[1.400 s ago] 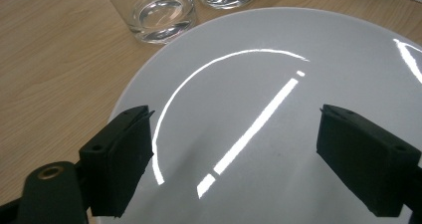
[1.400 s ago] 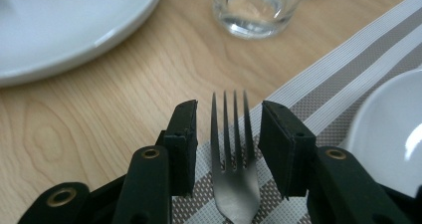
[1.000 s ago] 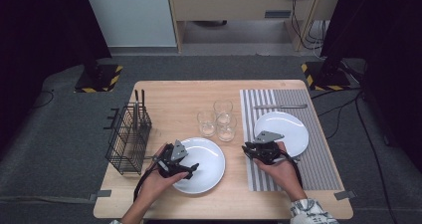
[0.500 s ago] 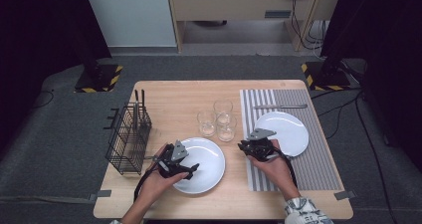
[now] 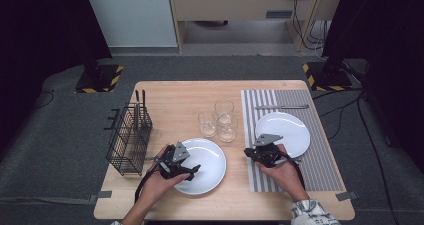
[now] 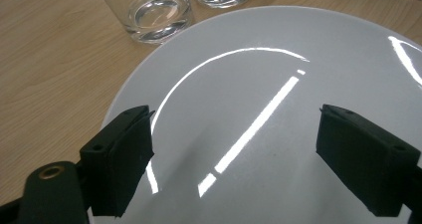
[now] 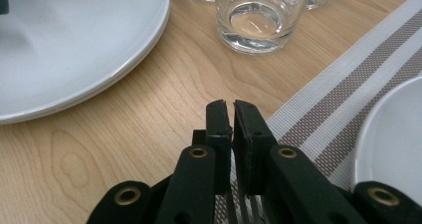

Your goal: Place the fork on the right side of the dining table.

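My left gripper hovers over the left part of a white plate on the wooden table, jaws wide open with nothing between them. My right gripper is low at the left edge of a striped placemat, jaws shut with only a thin slit between them. Fork tines show beneath its arms; I cannot tell if they touch. A second white plate lies on the placemat, right of that gripper.
Three clear glasses stand close together just beyond both grippers. A black wire basket holding cutlery stands at the table's left edge. A knife lies across the far end of the placemat.
My right gripper has shifted a little to the left, toward the placemat's left edge. The left gripper has stayed over the plate.
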The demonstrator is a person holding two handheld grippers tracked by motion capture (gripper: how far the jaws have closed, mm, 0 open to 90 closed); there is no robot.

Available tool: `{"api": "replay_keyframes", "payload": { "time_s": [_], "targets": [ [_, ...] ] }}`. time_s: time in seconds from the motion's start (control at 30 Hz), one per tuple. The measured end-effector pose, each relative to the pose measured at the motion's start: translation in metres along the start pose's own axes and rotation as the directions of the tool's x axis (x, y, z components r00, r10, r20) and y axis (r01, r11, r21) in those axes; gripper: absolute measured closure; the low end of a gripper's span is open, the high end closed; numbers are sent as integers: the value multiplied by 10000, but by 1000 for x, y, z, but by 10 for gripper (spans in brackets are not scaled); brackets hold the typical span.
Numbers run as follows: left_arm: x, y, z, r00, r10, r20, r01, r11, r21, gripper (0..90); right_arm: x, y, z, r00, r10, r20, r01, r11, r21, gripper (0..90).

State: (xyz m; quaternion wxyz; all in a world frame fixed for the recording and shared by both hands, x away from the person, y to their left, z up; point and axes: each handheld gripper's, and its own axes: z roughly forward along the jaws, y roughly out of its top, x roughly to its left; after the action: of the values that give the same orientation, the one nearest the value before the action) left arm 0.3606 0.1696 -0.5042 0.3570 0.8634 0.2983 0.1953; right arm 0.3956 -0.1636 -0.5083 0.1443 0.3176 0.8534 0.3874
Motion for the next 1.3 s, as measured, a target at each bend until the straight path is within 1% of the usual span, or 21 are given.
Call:
{"api": "replay_keyframes", "payload": {
  "time_s": [0.1,0.17,0.2,0.23,0.37,0.43,0.53,0.67,0.7,0.77,0.83,0.9,0.97,1.0,1.03,1.07,1.13,1.17,1.23,1.27,1.3],
  "targets": [
    [1,0,0,10000,17,13,-17,10000,-14,140,-1,-2,-12,9995,235,233,-224,9987,-457,740],
    [1,-1,0,10000,22,7,-22,10000,18,140,-1,-4,-19,9979,431,478,-396,9966,-729,684],
    [1,-1,1,10000,19,21,-19,10000,21,140,-1,-6,-22,9970,487,602,-436,9957,-821,634],
    [1,-1,1,10000,31,9,-31,10000,21,139,-1,-8,-25,9950,531,847,-456,9951,-877,583],
    [1,0,1,10000,8,72,-7,10000,-61,139,-1,-19,-34,9808,683,1828,-488,9928,-1094,429],
    [1,0,1,10000,-45,88,46,9999,-115,138,-2,-24,-39,9735,791,2144,-561,9922,-1112,399],
    [2,-1,2,9999,-70,116,71,9999,-138,132,-3,-32,-46,9626,1074,2489,-788,9894,-1222,338],
    [3,-1,1,9998,-138,112,140,9997,-210,131,-3,-40,-55,9404,1399,3098,-1013,9853,-1374,226],
    [3,-2,1,9998,-151,107,153,9996,-217,130,-2,-42,-58,9324,1475,3299,-1050,9841,-1431,209],
    [3,-2,1,9999,-133,75,134,9997,-191,129,-2,-46,-64,9125,1498,3807,-1010,9842,-1452,175],
    [4,-2,1,9999,-142,45,143,9997,-195,128,-3,-49,-70,8982,1761,4027,-1190,9794,-1628,139],
    [5,-2,0,9998,-194,-11,193,9995,-262,127,-3,-54,-77,8804,2027,4286,-1401,9749,-1733,106],
    [6,-2,-2,9997,-238,-44,237,9992,-325,127,-5,-60,-83,8631,2258,4517,-1607,9708,-1783,109],
    [7,-1,-2,9997,-256,-58,254,9990,-355,127,-6,-63,-86,8526,2416,4634,-1736,9673,-1850,106],
    [7,-1,-2,9996,-277,-64,274,9989,-372,127,-8,-66,-89,8440,2580,4702,-1869,9632,-1930,100],
    [7,-1,-3,9995,-291,-78,288,9989,-377,126,-11,-69,-92,8377,2754,4716,-2036,9588,-1981,94],
    [8,-2,-2,9995,-305,-92,302,9990,-344,124,-15,-75,-96,8293,2926,4761,-2238,9545,-1969,76],
    [7,-2,-2,9995,-298,-103,295,9990,-331,123,-17,-78,-98,8280,3007,4733,-2347,9524,-1945,74],
    [7,-2,-1,9995,-267,-155,263,9993,-270,119,-19,-84,-100,8294,3131,4627,-2561,9491,-1831,76],
    [7,-2,-1,9995,-233,-192,228,9994,-261,118,-20,-87,-101,8265,3241,4603,-2709,9457,-1796,78],
    [7,-2,-1,9995,-233,-215,227,9994,-278,116,-21,-90,-102,8263,3353,4526,-2876,9420,-1729,78]
  ]
}}
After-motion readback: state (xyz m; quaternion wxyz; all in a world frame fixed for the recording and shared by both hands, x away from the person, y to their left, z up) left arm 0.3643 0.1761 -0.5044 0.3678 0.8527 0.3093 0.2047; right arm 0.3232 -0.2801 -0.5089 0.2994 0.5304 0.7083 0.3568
